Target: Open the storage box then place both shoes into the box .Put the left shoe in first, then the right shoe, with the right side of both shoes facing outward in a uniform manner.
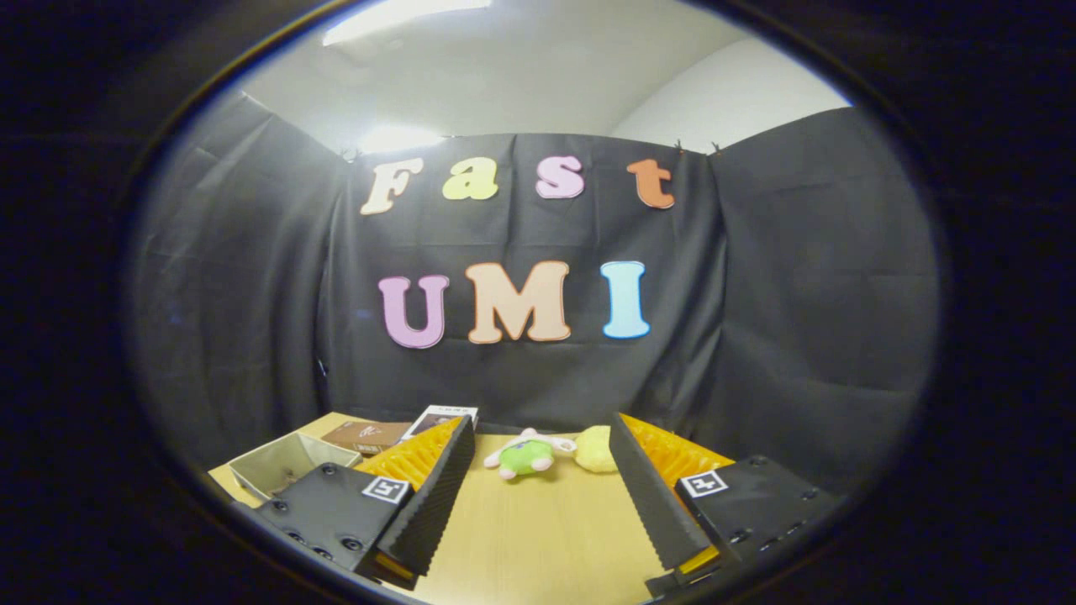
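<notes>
The gripper [538, 496] was held level above the tabletop [538, 538], looking toward the booth's black cloth wall; its jaws stood wide apart with nothing between them, only bare wood showing in the gap. That high, forward-facing pose reads as a carrying or waiting posture rather than a reach at anything. Beyond the fingertips, near the foot of the wall, lay a small green plush toy [523, 456] with a pale yellow soft thing [595, 449] just beside it, touching or nearly so. Off to the left side, beyond the left finger, sat an open grey tray [282, 470], looking empty as far as its inside showed, and behind it a brown flat box [366, 435] and a white-edged carton [441, 418] partly hidden by the finger. No storage box and no shoes could be made out here, so where they lay, and whether the box was open or filled, could not be told. Judged from this alone, the scene fits equally the gripper parked ahead of the job or drawn back after it.
</notes>
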A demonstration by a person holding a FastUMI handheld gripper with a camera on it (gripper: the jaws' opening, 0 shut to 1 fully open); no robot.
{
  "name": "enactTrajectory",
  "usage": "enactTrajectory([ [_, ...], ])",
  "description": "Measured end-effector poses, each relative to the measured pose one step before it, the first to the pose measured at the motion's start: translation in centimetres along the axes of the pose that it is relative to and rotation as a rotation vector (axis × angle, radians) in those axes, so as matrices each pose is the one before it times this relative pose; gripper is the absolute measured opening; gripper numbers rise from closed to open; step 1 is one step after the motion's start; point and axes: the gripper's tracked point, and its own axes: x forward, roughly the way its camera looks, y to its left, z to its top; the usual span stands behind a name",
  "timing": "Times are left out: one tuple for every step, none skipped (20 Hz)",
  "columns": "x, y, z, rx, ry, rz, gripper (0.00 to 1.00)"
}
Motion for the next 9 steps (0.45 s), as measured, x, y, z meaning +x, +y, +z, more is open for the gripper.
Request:
enactTrajectory([
  [0.043, -0.185, 0.093, 0.00559, -0.00929, -0.00959, 1.00],
  [-0.002, -0.202, 0.341, 0.00504, -0.01169, -0.00758, 1.00],
  [0.026, -0.143, 0.136, 0.00346, -0.00915, -0.00607, 1.00],
  [0.104, -0.105, 0.243, 0.00301, -0.00734, -0.00276, 1.00],
  [0.027, -0.099, 0.247, 0.00506, -0.00605, -0.00204, 1.00],
  [0.002, 0.001, 0.110, 0.00443, -0.00114, 0.00348, 1.00],
  [0.126, -0.046, 0.130, 0.00523, -0.00607, -0.00272, 1.00],
  [0.191, -0.225, -0.037, 0.00540, -0.00167, -0.00149, 1.00],
  [0.108, -0.148, 0.011, 0.00473, -0.00160, -0.00246, 1.00],
])
